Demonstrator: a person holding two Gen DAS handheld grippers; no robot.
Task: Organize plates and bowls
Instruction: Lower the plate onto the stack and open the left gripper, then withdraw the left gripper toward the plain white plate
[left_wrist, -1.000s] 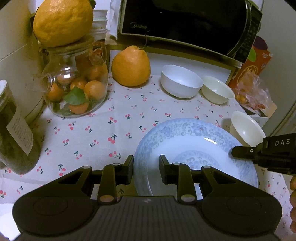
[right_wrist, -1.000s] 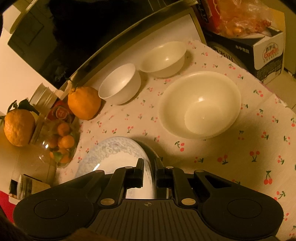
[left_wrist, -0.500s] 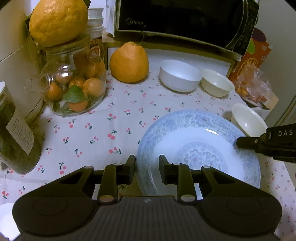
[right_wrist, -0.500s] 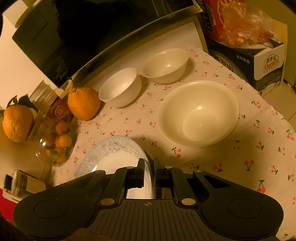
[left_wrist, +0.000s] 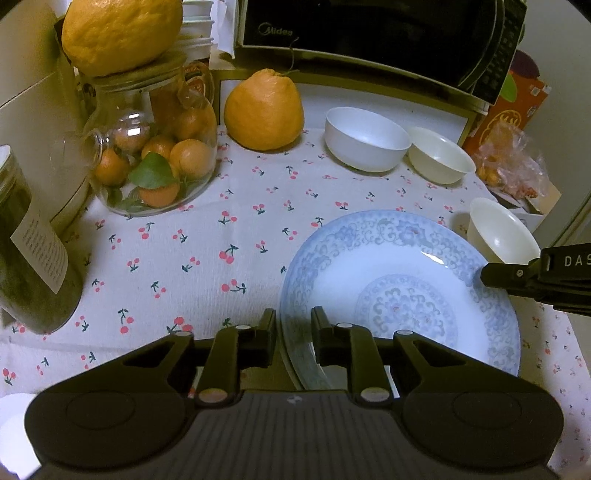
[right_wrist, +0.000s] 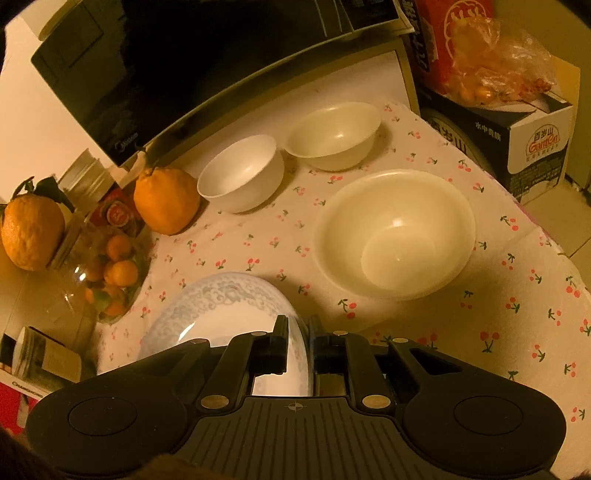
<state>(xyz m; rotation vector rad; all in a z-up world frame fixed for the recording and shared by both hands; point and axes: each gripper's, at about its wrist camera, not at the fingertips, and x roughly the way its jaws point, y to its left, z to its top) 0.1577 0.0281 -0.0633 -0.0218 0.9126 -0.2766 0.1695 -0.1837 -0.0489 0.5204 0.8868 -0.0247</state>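
A blue-patterned white plate lies low over the cherry-print tablecloth. My left gripper is shut on its near-left rim. My right gripper grips the opposite rim of the plate, and its jaws are opening slightly while the pads still touch. It shows as a black finger at the plate's right edge. A large cream bowl stands just right of the plate. Behind it sit a white bowl and a smaller cream bowl.
A pear-shaped orange and a glass jar of small oranges, topped by a big citrus, stand at the back left. A microwave lines the back. A dark labelled jar is at left. A carton stands beyond the table's right edge.
Both views have shifted slightly, with the bowls lower in the right wrist view. The plate stays between both pairs of fingers.
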